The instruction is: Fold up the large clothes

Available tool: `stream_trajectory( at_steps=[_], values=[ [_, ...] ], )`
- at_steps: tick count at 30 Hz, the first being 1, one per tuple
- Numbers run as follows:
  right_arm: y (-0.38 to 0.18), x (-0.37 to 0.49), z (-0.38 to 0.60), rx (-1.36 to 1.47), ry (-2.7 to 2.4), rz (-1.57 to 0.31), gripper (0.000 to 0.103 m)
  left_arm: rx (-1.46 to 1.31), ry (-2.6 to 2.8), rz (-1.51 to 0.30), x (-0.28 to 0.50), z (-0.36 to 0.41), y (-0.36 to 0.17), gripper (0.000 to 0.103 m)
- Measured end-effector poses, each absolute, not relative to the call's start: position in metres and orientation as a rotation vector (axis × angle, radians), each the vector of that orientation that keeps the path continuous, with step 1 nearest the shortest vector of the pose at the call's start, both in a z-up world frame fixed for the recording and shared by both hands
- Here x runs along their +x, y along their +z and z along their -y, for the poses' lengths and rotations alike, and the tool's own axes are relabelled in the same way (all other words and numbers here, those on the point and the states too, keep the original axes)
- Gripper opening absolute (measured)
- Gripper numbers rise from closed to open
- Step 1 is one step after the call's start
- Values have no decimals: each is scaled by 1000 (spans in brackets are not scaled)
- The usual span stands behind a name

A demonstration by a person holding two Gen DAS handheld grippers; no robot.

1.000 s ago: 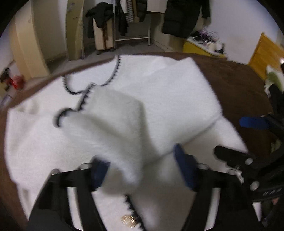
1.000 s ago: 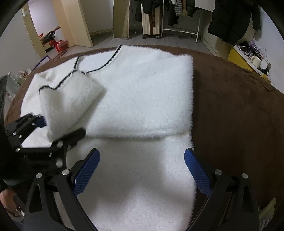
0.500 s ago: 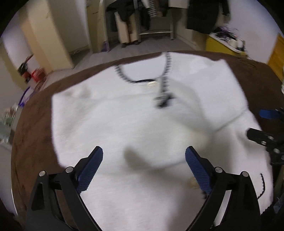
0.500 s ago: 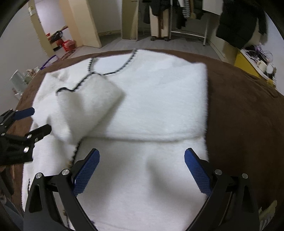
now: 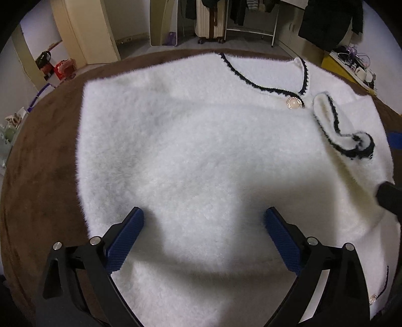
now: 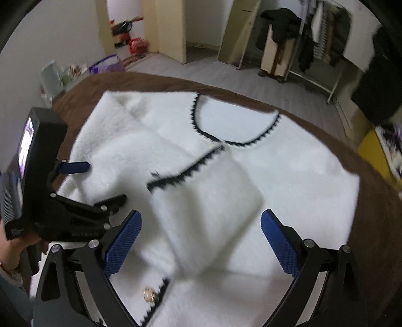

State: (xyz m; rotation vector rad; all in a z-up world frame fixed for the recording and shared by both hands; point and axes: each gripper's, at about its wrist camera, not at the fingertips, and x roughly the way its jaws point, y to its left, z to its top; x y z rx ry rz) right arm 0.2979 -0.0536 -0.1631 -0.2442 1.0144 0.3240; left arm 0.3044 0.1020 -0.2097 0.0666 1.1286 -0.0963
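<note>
Ahead of the claw, past the far edge of the brown plush surface [image 5: 42, 161], lies a grey floor [image 6: 289, 86]; a tall leaning mirror [image 5: 163, 22] stands straight ahead against a pale wall; just right of it, a beige ribbed suitcase [image 5: 209, 18] and a white clothes rail [image 5: 251, 30] hung with dark garments; far right, a black coat [image 5: 329, 22] above a yellow cabinet [image 5: 334, 60] with clutter on top; ahead-left, cream door panels [image 5: 83, 30], red bags [image 5: 64, 69] on the floor beside them; lighting dim, indoor.
</note>
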Motion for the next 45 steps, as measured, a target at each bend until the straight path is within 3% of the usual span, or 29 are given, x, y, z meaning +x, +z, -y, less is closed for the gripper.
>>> stream_trajectory(
  at_steps=[2, 3, 4, 5, 7, 8, 15, 19, 29, 40, 45],
  values=[
    [-174, 306, 43, -286, 303, -1039, 83, 52, -109, -1133, 305, -104, -211, 96],
    [-180, 310, 41, -301, 286, -1051, 73, 49, -112, -1134, 305, -105, -212, 96],
    [-185, 313, 41, -311, 274, -1058, 59, 49, -115, -1134, 303, -104, -212, 96],
    [-189, 317, 41, -313, 267, -1067, 52, 51, -118, -1135, 303, -104, -213, 96],
    [-191, 319, 48, -258, 267, -1076, 17, 54, -123, -1133, 301, -104, -213, 96],
    [-189, 319, 51, -228, 267, -1076, 12, 52, -122, -1131, 302, -105, -213, 96],
    [-160, 297, 110, -79, 164, -1005, 14, 50, -96, -1124, 301, -105, -212, 96],
    [-177, 284, 149, -17, 97, -1068, 29, 51, -82, -1120, 300, -103, -211, 96],
    [-242, 267, 203, 82, 14, -1190, 30, 41, -64, -1121, 297, -105, -214, 97],
    [-246, 270, 208, 87, 37, -1181, 30, 43, -50, -1112, 293, -106, -215, 97],
    [-215, 259, 213, 110, 92, -1134, 35, 46, -51, -1092, 276, -105, -185, 96]
  ],
)
